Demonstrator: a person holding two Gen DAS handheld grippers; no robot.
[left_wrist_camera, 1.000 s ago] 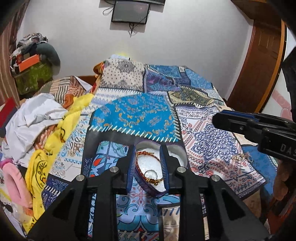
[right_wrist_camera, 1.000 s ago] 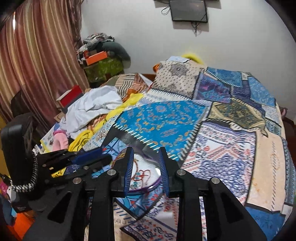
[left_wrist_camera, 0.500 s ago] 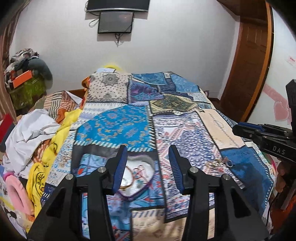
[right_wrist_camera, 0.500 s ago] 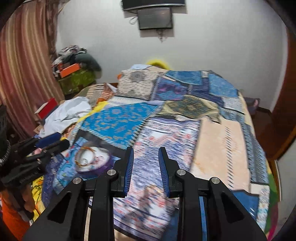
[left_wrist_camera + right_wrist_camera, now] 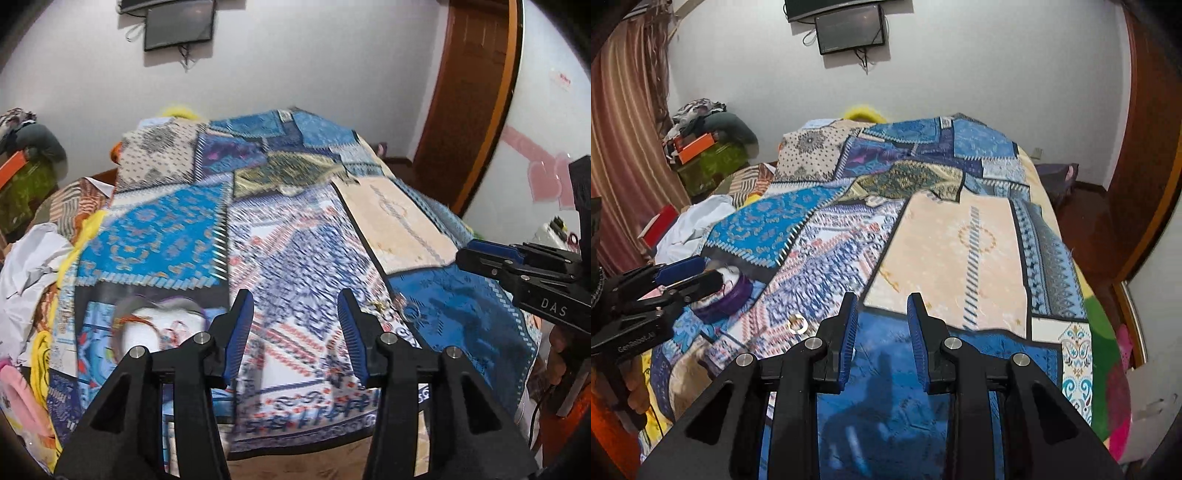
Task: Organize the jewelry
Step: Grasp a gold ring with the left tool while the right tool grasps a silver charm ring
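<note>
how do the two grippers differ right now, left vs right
The left gripper is spread wide; the right gripper has a narrower gap. The left gripper hangs over the white and blue patterned patch beside the jewelry dish; the right gripper is over the solid blue patch, farther from the dish. Both have blue ribbed fingers and hold nothing.

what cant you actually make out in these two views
- Left wrist view: jewelry box contents, smeared by motion blur and partly behind a left gripper finger.
- Left wrist view: loose jewelry, too small and blurred to identify.
- Right wrist view: jewelry box, largely hidden by the left gripper.
</note>
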